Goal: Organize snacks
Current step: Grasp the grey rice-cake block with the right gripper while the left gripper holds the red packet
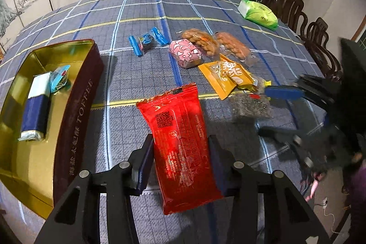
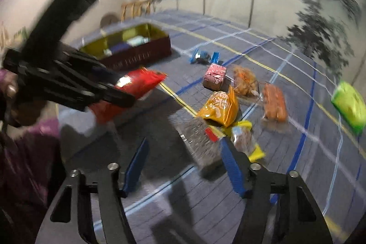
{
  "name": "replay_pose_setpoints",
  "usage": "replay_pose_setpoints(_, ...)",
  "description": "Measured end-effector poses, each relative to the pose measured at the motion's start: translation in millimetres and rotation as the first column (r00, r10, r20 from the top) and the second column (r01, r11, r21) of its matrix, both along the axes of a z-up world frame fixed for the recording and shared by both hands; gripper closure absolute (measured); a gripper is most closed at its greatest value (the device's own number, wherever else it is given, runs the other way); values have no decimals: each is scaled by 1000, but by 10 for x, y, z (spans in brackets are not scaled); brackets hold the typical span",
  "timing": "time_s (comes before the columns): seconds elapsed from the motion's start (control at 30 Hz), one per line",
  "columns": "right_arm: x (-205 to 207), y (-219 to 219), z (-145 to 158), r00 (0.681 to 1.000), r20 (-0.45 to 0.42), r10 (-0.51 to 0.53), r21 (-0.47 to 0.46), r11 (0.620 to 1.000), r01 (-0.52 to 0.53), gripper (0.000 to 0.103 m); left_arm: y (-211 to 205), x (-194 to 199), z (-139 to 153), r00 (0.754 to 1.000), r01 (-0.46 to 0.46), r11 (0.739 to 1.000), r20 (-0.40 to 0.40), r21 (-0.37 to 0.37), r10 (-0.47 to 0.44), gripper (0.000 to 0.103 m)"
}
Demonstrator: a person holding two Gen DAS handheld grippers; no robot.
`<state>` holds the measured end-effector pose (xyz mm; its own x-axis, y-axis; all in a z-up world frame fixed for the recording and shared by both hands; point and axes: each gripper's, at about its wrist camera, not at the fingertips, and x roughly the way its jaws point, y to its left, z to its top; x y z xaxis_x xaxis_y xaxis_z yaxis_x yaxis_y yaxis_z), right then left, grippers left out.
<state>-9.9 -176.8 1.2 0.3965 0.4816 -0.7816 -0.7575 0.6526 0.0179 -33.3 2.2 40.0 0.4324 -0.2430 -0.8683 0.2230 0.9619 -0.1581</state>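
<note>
My left gripper (image 1: 180, 143) is shut on a red snack packet (image 1: 178, 127), lifted above the checked tablecloth just right of the open toffee tin (image 1: 77, 95). The right wrist view shows that same left gripper (image 2: 123, 88) with the red packet (image 2: 141, 81) in front of the tin (image 2: 137, 54). My right gripper (image 2: 185, 152) is open over a grey speckled packet (image 2: 201, 145). The packet lies between the blue fingers (image 2: 231, 164), close to the right one and apart from the left. From the left wrist, the right gripper (image 1: 264, 110) is blurred around the grey packet (image 1: 249, 106).
The tin holds a blue-and-white packet (image 1: 34, 111) and a light blue sweet (image 1: 59, 79). Loose on the cloth lie blue sweets (image 1: 146, 40), a pink packet (image 1: 185, 53), two clear packs of twisted snacks (image 1: 201, 40), an orange packet (image 1: 228, 77) and a green tissue pack (image 1: 258, 13). Dark chairs (image 1: 315, 38) line the right edge.
</note>
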Motion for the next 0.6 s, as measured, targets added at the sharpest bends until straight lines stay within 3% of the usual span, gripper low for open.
replay_pose_setpoints(0.17, 209, 114, -125, 997, -57, 42, -66, 997, -45, 53, 7, -46, 33, 1000, 8, 1000, -1, -1, -8, 61)
replay_pose_setpoints(0.23, 247, 169, -180, 994, -95, 53, -89, 994, -62, 65, 3, -56, 41, 1000, 10, 1000, -1, 2, -10, 61)
replay_pose_setpoints(0.3, 243, 243, -264, 992, -115, 42, -133, 989, -58, 66, 17, -65, 64, 1000, 10, 1000, 1, 1, -10, 61)
replay_pose_setpoints(0.43, 65, 237, -211, 992, -125, -5, -79, 997, -5, 67, 67, -111, 125, 1000, 5, 1000, 16, -16, -5, 61)
replay_pose_setpoints(0.6, -178, 97, -249, 981, -123, -147, 92, 983, 159, 67, 90, -207, 194, 1000, 15, 999, 25, -30, -14, 62)
